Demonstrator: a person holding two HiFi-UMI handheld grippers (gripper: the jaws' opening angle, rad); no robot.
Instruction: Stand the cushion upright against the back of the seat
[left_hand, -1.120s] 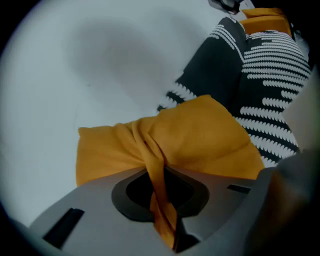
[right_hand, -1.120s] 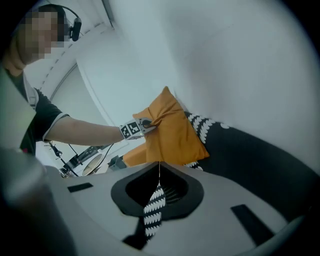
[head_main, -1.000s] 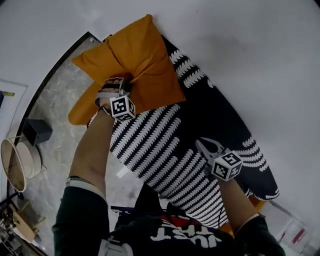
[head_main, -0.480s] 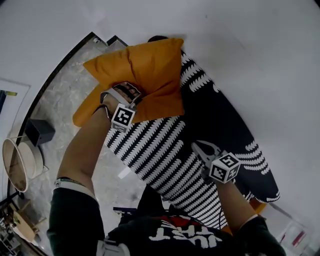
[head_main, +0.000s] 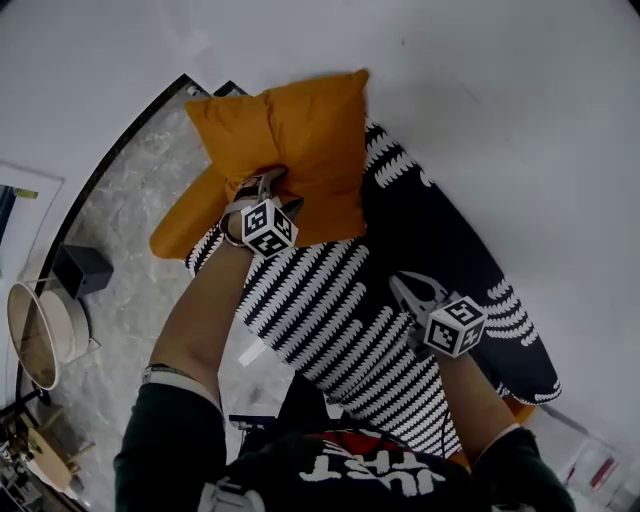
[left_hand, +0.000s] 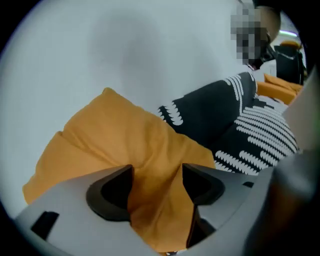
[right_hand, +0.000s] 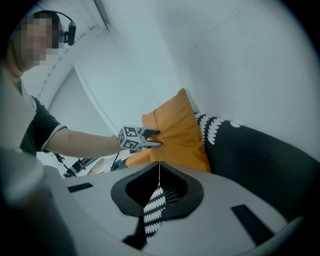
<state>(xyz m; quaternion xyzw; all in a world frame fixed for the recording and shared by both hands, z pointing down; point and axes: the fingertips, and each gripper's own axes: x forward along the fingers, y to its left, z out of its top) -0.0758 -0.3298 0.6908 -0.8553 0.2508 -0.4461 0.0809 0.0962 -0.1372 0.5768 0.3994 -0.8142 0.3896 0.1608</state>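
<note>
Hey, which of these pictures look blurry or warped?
Head view: sharp, floor edge bowed by the wide lens, cushion crisp. Left gripper view: soft all over, the cushion close and hazy, dark blur at right. Right gripper view: clear centre, black corners.

The cushion (head_main: 290, 150) is plain mustard orange with no print. The seat (head_main: 340, 320) is black, crossed by curved bands of short white dashes; its back is mostly solid black with a few white bands. The wall (head_main: 500, 120) is off-white. The floor (head_main: 130, 210) is grey marbled stone edged by a black strip. On it, a box (head_main: 78, 268) is black and a round basket (head_main: 35, 335) pale beige. The person's shirt (head_main: 165, 450) is dark, with red-and-white lettering.
</note>
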